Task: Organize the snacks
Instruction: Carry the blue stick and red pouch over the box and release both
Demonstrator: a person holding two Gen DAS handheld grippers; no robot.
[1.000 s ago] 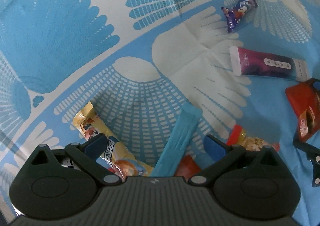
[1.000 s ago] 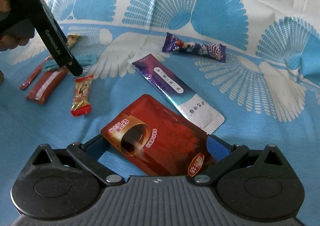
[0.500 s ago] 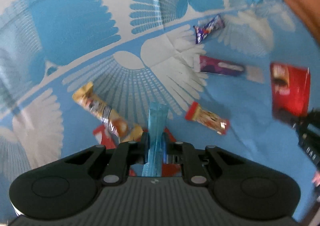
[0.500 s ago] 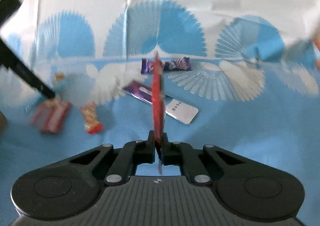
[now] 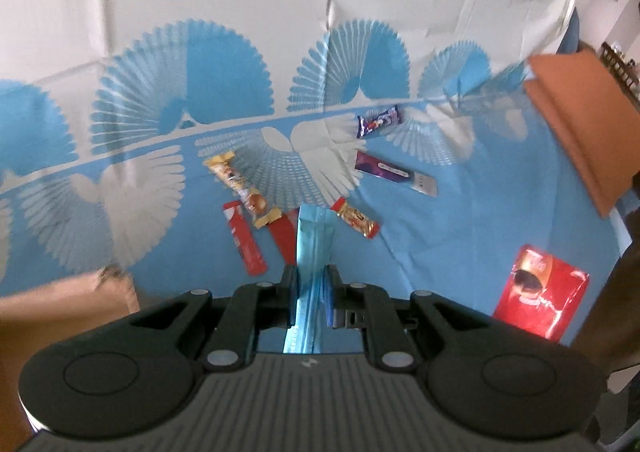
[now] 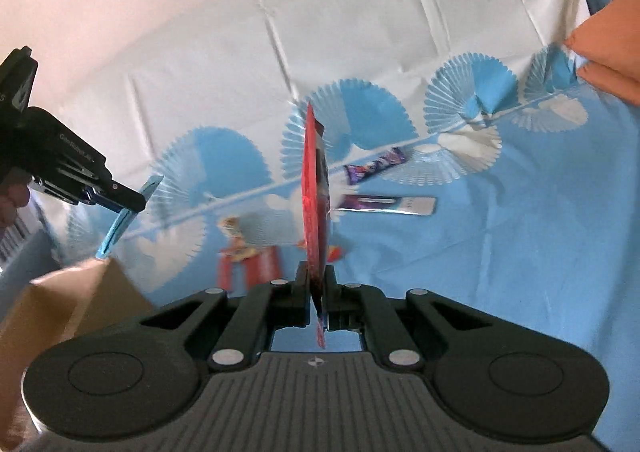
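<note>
Both grippers are clamped on thin packets, lifted off the cloth (image 5: 460, 236): left gripper (image 5: 311, 294) on a blue sachet (image 5: 314, 244), right gripper (image 6: 317, 294) on a red pouch (image 6: 314, 203). Light, floppy, slick foil — best pinched near an edge seam. The box (image 6: 52, 304) at lower left is probably their destination — too blurred to be sure.

Only one text can be partly read: pale lettering that looks like "GenRobot" on the side of the left gripper (image 6: 132, 207), above the box (image 6: 68, 308). Printing on the snack wrappers is too blurred to read.
</note>
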